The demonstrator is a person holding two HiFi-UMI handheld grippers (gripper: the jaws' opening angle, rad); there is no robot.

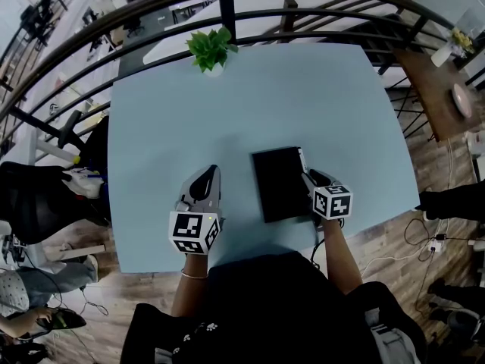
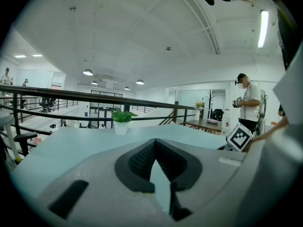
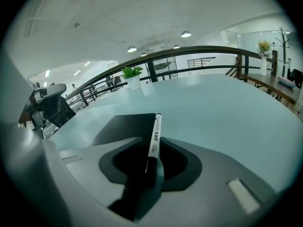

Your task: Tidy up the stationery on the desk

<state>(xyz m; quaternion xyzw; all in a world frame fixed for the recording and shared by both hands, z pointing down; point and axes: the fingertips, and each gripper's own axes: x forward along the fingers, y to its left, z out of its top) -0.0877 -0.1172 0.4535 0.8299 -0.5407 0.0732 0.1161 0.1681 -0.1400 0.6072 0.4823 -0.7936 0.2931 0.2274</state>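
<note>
The white marker pen [image 3: 155, 137] lies along the right edge of the flat black rectangular case [image 1: 279, 182] near the pale blue table's [image 1: 318, 105] front edge. It sits loose between the right gripper's [image 3: 150, 162] parted jaws. The left gripper [image 2: 155, 145] is clenched on nothing.

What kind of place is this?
Probably an upstairs office landing: a curved black metal railing runs past the pale blue square table, and a black swivel office chair stands beside it.
</note>
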